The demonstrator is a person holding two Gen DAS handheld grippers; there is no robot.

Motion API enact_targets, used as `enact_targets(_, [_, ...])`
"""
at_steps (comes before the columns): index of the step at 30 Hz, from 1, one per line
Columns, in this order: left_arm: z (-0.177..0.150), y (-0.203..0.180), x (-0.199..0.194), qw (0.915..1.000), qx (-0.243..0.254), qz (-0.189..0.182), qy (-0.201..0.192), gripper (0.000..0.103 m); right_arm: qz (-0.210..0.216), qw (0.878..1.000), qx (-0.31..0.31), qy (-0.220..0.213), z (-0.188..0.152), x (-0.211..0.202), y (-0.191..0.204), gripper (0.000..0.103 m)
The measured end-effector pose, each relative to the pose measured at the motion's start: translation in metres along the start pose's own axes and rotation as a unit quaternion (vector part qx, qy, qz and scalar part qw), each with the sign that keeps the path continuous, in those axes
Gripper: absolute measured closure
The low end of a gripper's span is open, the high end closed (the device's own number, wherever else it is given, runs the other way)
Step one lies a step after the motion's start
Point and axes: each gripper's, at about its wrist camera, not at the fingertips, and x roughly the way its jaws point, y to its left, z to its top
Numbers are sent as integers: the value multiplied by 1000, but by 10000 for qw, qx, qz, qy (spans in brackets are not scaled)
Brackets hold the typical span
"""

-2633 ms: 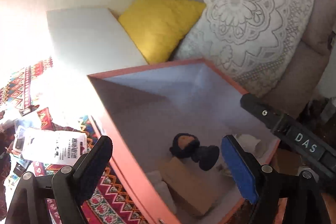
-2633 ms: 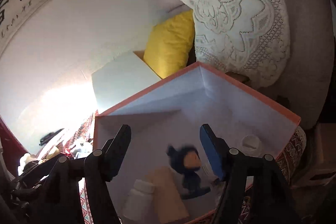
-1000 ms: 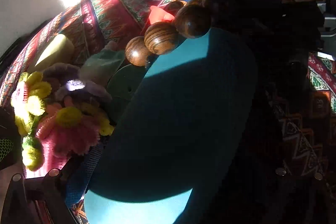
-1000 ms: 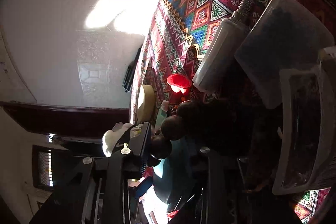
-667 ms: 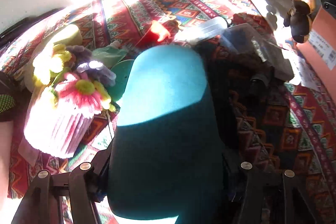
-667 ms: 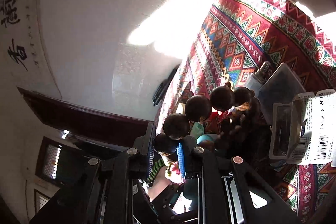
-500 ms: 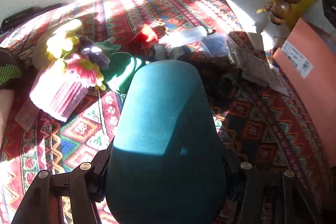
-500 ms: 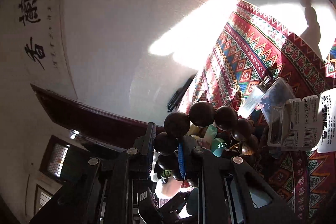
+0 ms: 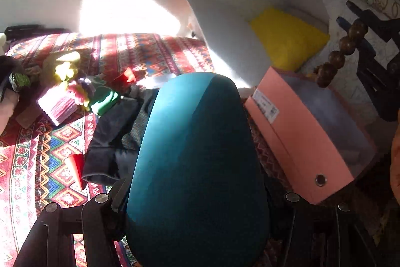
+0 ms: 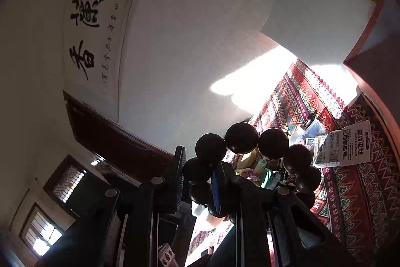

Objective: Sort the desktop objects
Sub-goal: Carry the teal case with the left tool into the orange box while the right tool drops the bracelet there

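Note:
A teal oval case (image 9: 197, 154) fills the middle of the left wrist view, and my left gripper (image 9: 197, 194) is shut on its sides, above the patterned cloth (image 9: 140, 51). The case hides the fingertips. To the right stands the orange storage box (image 9: 295, 142), open at the top. Above its far corner my right gripper (image 9: 362, 41) holds up a string of dark wooden beads (image 9: 335, 59). In the right wrist view my right gripper (image 10: 197, 179) is shut on one bead of that bracelet (image 10: 241, 138), and the rest loops up and to the right.
On the cloth lie a pink knitted flower pot (image 9: 62, 101), a green item (image 9: 105, 101), a dark pouch (image 9: 112, 142), small red pieces (image 9: 128, 75) and a battery pack (image 10: 345, 149). A white box (image 9: 225, 36) and yellow cushion (image 9: 287, 39) sit behind the orange box.
Both grippers were open over the orange box, then went down among the clutter. The left shut on the teal case, the right on the beads, and both have risen toward the box.

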Motion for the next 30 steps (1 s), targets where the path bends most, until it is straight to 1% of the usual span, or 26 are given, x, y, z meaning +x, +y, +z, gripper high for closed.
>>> enact_targets(5, [19, -47, -25, 9984, 357, -310, -313, 37, 107, 9991, -201, -361, 3, -53, 26, 83])
enact_targets(7, [26, -66, -30, 9970, 508, -430, -389, 37, 52, 9980, -368, -513, 5, -73, 37, 83])
enact_targets(11, [39, -103, -28, 9939, 768, -646, -447, 37, -258, 9925, -839, -849, 6, -108, 62, 83])
enact_targets(13, [45, -123, -24, 9921, 879, -771, -452, 37, -496, 9874, -1107, -1016, 5, -125, 75, 83])
enact_targets(15, [50, -143, -17, 9896, 1045, -877, -446, 37, -845, 9794, -1398, -1188, 3, -141, 86, 83])
enact_targets(17, [54, -164, -7, 9875, 1197, -953, -387, 37, -1331, 9665, -1722, -1357, 2, -152, 94, 83])
enact_targets(19, [56, -185, 7, 9851, 1331, -1051, -268, 37, -1956, 9482, -2036, -1454, 1, -159, 98, 83])
enact_targets(21, [56, -204, 24, 9824, 1494, -1114, -130, 37, -2632, 9256, -2312, -1433, 2, -158, 95, 83])
enact_targets(23, [55, -220, 42, 9804, 1643, -1084, 12, 37, -3165, 9064, -2500, -1259, 4, -154, 86, 83])
enact_targets(25, [53, -230, 62, 9790, 1709, -1096, 198, 37, -3445, 8959, -2570, -1119, 7, -153, 72, 83])
enact_targets(27, [50, -239, 81, 9773, 1744, -1140, 384, 37, -3987, 8721, -2638, -1046, 12, -147, 54, 83])
enact_targets(28, [49, -243, 90, 9763, 1760, -1162, 477, 37, -4146, 8657, -2623, -996, 15, -148, 44, 83])
enact_targets(30, [46, -252, 107, 9743, 1874, -1120, 558, 37, -4351, 8613, -2470, -885, 23, -149, 20, 83])
